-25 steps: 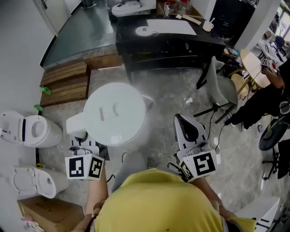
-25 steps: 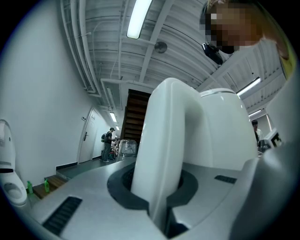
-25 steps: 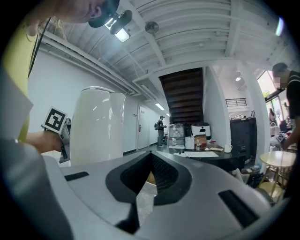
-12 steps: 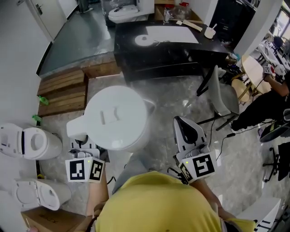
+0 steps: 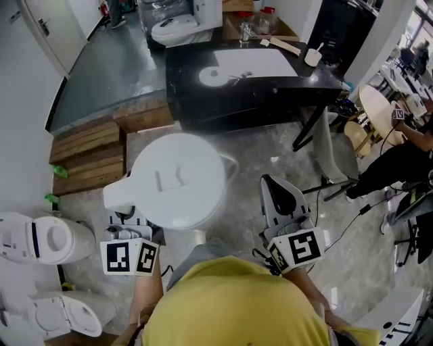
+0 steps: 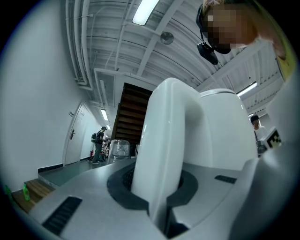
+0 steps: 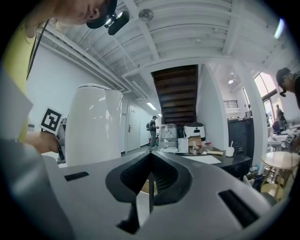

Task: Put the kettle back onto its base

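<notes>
A white kettle (image 5: 179,179) hangs in the air over the floor, seen from above in the head view. My left gripper (image 6: 161,187) is shut on the kettle's handle (image 6: 164,150), which fills the left gripper view; in the head view the handle (image 5: 122,196) covers the jaws. The round white base (image 5: 215,76) lies on the black table (image 5: 270,84) ahead, beside a white sheet (image 5: 260,62). My right gripper (image 5: 279,197) is level to the right of the kettle, shut with nothing in it. The right gripper view shows the kettle (image 7: 93,124) at left and the jaws (image 7: 150,180) pressed together.
White toilets (image 5: 40,240) stand on the floor at left, and wooden steps (image 5: 88,152) lie beyond them. A grey chair (image 5: 331,145) stands right of the table, with a seated person (image 5: 406,145) further right. A cup (image 5: 311,57) and bottles (image 5: 257,20) sit on the table's far side.
Both grippers and the kettle have moved forward toward the black table, which now sits lower and larger in the head view. Neither grip has changed.
</notes>
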### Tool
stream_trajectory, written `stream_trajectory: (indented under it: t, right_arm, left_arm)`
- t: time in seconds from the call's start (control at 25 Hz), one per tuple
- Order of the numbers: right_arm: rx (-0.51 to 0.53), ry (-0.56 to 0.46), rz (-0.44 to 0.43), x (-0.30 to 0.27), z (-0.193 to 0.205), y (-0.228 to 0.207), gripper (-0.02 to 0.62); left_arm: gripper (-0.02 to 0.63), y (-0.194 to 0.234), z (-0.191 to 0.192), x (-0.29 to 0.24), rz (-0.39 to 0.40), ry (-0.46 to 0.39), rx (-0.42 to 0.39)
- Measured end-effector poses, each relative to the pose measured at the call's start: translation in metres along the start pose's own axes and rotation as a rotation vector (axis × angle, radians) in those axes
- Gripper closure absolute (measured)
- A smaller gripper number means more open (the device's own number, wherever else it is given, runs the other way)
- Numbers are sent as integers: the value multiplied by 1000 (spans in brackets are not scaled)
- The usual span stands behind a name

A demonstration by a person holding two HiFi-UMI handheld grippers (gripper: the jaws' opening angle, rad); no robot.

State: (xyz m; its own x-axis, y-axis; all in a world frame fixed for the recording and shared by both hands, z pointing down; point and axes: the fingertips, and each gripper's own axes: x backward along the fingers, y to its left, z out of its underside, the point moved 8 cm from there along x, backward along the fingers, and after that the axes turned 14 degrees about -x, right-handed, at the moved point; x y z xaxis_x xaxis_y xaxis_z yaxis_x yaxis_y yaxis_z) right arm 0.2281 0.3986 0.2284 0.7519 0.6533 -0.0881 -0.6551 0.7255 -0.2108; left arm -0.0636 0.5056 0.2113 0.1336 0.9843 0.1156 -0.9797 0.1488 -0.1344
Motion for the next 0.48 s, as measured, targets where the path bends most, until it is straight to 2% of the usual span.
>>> stream_trajectory:
  t: [0.48]
  right_arm:
    - [-7,15,57,-49,3,-3,580]
  left_arm:
    - [569,32,21,-57,50,-9,16]
